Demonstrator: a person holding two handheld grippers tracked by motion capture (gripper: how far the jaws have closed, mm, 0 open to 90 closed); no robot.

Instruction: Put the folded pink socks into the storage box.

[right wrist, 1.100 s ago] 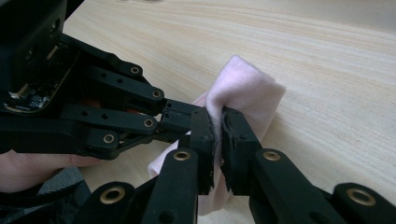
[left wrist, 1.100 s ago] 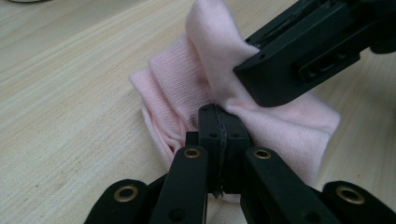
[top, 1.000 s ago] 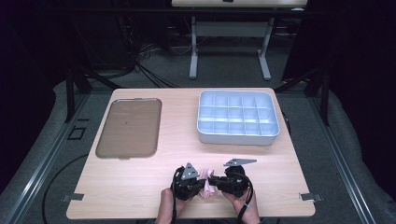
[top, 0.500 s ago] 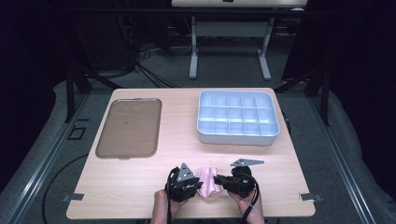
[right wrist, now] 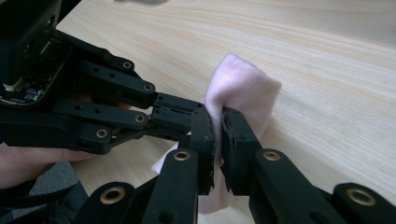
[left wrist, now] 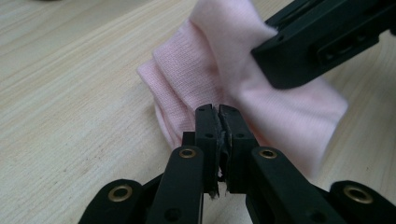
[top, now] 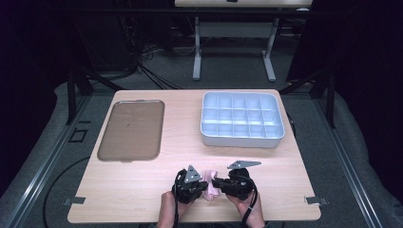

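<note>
Wooden table (top: 142, 190), near edge; left gripper (left wrist: 218, 112) & right gripper (right wrist: 218, 116) both clamped on pink cloth (left wrist: 187, 70)

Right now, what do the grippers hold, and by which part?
Both are shut on the pink cloth: left gripper pinches its folded edge, right gripper another fold.

floor: I see grey carpet (top: 43, 156), cables (top: 142, 61) trailing
furniture: white-legged table (top: 233, 52) behind wooden counter (top: 142, 190)
light: dim surroundings

Both tools are black, with brass-ringed pivot holes along their linked jaws. The left tool (top: 203, 186) and the right tool (top: 215, 182) each carry a grey three-cornered plate.
</note>
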